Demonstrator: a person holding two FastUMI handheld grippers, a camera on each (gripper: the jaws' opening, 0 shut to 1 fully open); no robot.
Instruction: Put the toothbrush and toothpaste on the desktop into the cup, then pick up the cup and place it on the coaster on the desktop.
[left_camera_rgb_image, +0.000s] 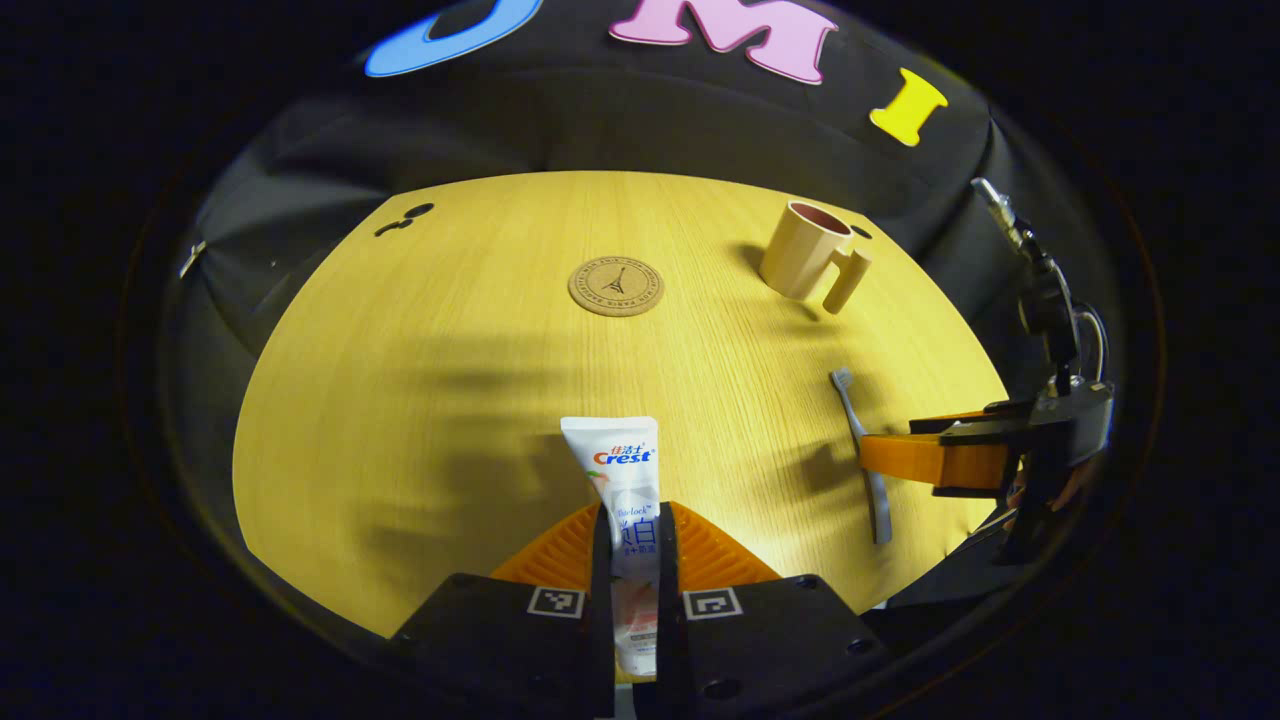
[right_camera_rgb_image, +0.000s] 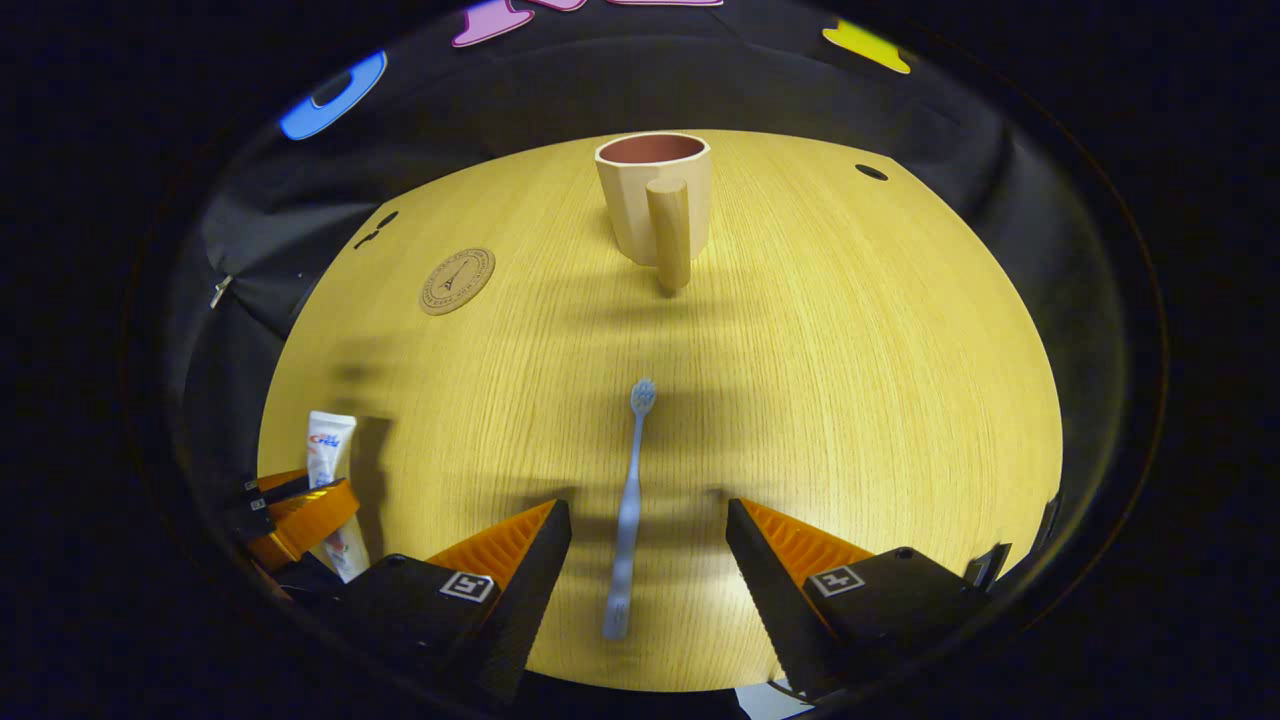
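Nothing's in the cup (right_camera_rgb_image: 655, 195) yet: left gripper (left_camera_rgb_image: 634, 545) is clamped on the toothpaste (left_camera_rgb_image: 626, 480), right gripper (right_camera_rgb_image: 648, 550) sits wide open with the toothbrush (right_camera_rgb_image: 630, 505) lying flat between its fingers, coaster (left_camera_rgb_image: 616, 286) bare further ahead.

In the left gripper view, the lower end of the white plastic toothpaste tube (left_camera_rgb_image: 628, 500) is hidden between the left gripper (left_camera_rgb_image: 634, 530) fingers, so its cap cannot be seen. There too, the right gripper's finger (left_camera_rgb_image: 905, 458) covers part of the grey toothbrush (left_camera_rgb_image: 858, 425) handle. The print on the round cork coaster (left_camera_rgb_image: 616, 286) beyond the tube is too small to make out.
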